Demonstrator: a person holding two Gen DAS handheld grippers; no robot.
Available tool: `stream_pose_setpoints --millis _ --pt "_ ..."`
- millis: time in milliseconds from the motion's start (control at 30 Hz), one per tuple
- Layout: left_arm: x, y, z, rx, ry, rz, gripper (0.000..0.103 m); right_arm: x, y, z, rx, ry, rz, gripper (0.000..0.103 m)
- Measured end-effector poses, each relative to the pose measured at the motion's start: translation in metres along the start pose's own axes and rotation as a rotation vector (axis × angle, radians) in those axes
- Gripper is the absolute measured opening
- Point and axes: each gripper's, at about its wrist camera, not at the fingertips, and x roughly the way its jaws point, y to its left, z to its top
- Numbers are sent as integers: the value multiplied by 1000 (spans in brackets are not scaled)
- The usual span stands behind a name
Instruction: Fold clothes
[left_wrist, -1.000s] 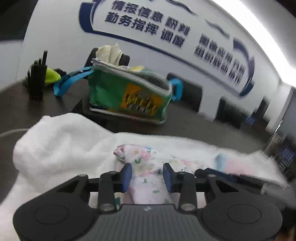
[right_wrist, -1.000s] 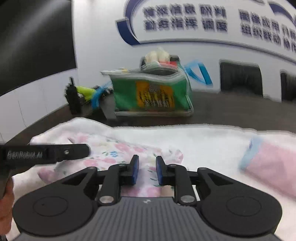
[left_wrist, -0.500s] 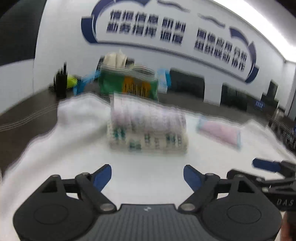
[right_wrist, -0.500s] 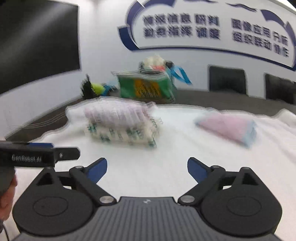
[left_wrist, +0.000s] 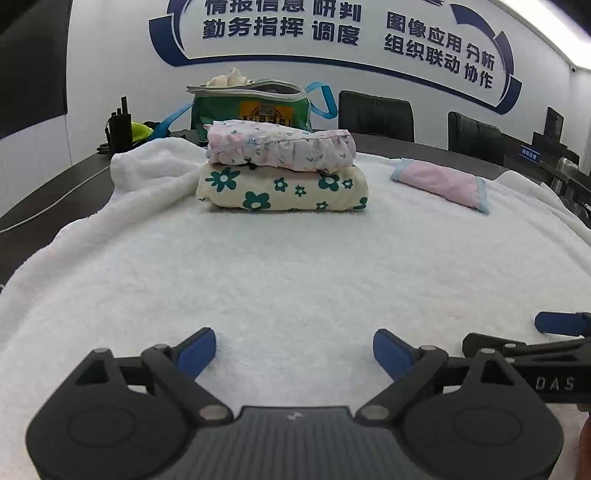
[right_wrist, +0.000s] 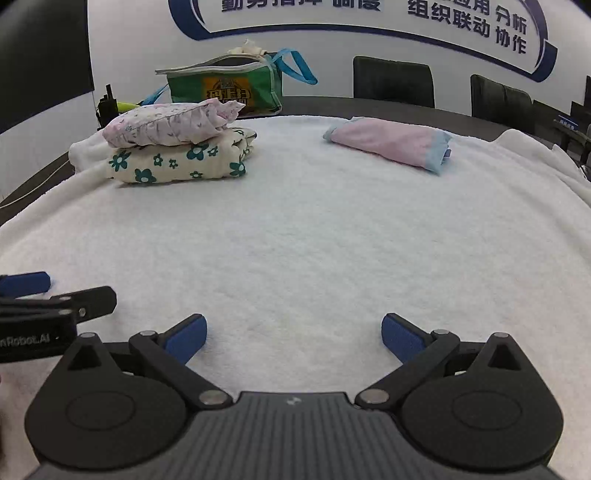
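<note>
Hovering low over the near part of the white towel (left_wrist: 295, 266), the left gripper (left_wrist: 294, 350) and right gripper (right_wrist: 294, 338) both have their jaws spread wide and hold nothing, which suits hands between garments. Far left, the pink floral garment (left_wrist: 280, 147) lies folded on the cream flowered one (left_wrist: 284, 192) (a tidy stack, presumably finished), with the pink cloth (right_wrist: 391, 142) well apart to the right. Beyond the towel, the green bag (right_wrist: 225, 88) stands open, something pale poking out.

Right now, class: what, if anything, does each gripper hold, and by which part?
Nothing. The left gripper and right gripper are both open and empty above the white towel; the folded clothes lie untouched.
</note>
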Motion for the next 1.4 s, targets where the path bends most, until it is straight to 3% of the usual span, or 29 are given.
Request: stream_pose_setpoints --millis 167,467,1400 --pt "7 -12 0 60 23 44 97 0 2 0 -19 -4 1 103" --pt "7 -8 -3 50 29 37 103 -3 -1 -2 -48 -19 40 102" --pt "5 -6 -4 37 26 15 103 -6 -8 -4 -12 -34 52 102"
